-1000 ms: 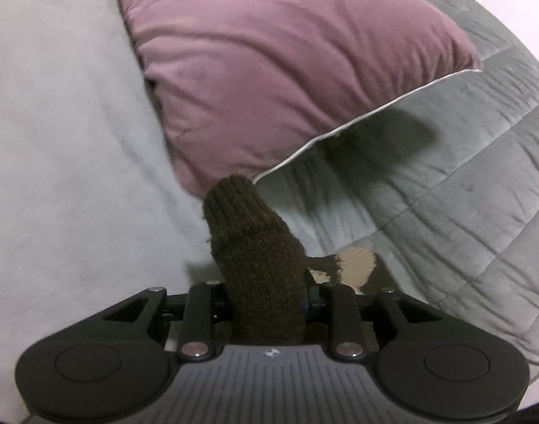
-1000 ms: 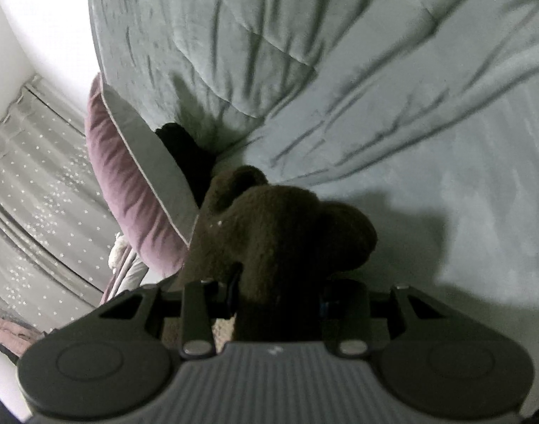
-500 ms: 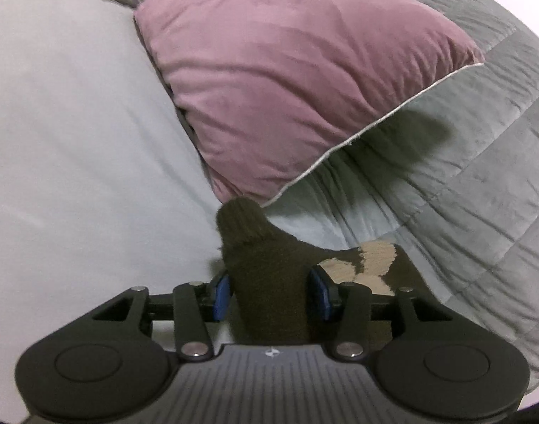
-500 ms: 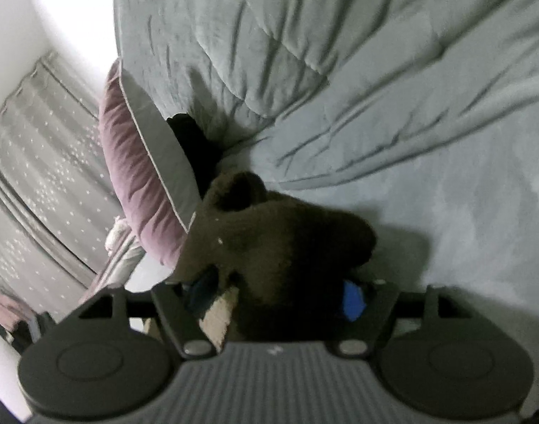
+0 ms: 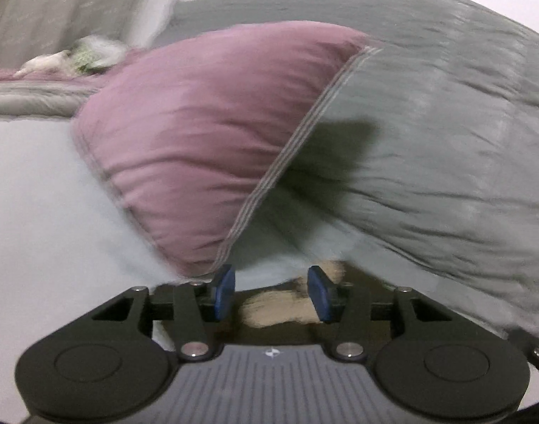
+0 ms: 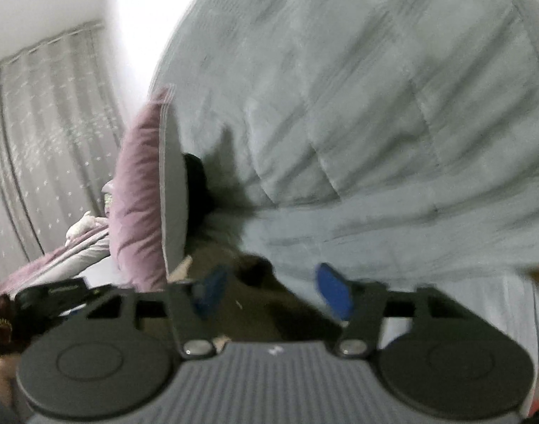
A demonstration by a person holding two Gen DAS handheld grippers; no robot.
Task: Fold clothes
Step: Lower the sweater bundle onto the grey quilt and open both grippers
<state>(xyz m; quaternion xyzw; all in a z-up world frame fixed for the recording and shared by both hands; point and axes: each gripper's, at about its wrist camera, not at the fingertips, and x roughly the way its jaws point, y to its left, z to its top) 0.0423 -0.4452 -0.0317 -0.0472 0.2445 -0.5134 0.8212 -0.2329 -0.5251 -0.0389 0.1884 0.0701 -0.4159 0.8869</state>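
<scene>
Brown knit garment (image 5: 280, 309) below tool (image 5: 271, 291)

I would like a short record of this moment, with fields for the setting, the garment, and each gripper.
setting: bed with a mauve pillow leaning on a grey quilt
garment: dark brown knit with a cream patch, lying low on the bed
left gripper: jaws closing, blue pads apart, garment below them, not gripped
right gripper: jaws closing, pads apart, brown knit between them, not pinched
image quality: both views blurred

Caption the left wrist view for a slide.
Left hand-held gripper closing, nothing pinched, above brown knit garment beside mauve pillow.
</scene>
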